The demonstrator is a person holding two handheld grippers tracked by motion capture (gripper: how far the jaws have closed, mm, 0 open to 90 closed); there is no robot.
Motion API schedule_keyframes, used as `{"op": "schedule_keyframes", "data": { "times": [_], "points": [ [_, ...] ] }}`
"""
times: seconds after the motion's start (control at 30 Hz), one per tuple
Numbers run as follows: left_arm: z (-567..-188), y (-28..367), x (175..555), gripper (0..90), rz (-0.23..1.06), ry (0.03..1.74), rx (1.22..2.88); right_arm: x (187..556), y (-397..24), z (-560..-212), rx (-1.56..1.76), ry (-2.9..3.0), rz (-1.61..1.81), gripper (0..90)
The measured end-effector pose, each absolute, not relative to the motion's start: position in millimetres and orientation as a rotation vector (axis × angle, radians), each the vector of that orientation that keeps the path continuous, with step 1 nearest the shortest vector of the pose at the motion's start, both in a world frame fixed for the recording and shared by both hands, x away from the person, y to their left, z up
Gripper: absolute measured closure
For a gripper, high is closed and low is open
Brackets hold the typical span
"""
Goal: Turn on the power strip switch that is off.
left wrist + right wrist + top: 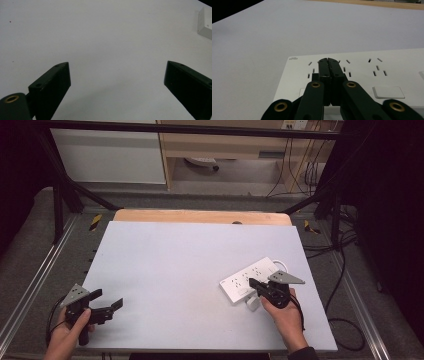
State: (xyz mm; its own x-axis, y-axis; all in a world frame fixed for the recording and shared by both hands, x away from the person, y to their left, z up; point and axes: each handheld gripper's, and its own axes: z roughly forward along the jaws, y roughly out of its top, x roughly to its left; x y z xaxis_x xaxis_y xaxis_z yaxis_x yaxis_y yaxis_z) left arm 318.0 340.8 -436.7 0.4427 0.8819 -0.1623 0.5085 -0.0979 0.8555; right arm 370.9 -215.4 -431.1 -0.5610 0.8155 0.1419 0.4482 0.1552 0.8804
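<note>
Our right tongs (328,62) sit pressed together over the power strip (250,279), near its switch (388,92); press looks underway. Left tongs (117,85) apart, idle, well away from the strip.

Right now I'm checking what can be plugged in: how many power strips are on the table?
1. The white power strip lies near the table's right edge, under the shut right gripper. The left gripper hovers open over bare table.
</note>
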Motion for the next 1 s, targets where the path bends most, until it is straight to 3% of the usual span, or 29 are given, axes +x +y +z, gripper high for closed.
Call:
{"op": "schedule_keyframes", "data": {
  "times": [1.0],
  "points": [
    [-437.1,340.2,318.2,6.8,0.493,1.2,1.754,374.5,-204.7,-443.7,1.202,2.166,1.303,90.0]
  ]
}}
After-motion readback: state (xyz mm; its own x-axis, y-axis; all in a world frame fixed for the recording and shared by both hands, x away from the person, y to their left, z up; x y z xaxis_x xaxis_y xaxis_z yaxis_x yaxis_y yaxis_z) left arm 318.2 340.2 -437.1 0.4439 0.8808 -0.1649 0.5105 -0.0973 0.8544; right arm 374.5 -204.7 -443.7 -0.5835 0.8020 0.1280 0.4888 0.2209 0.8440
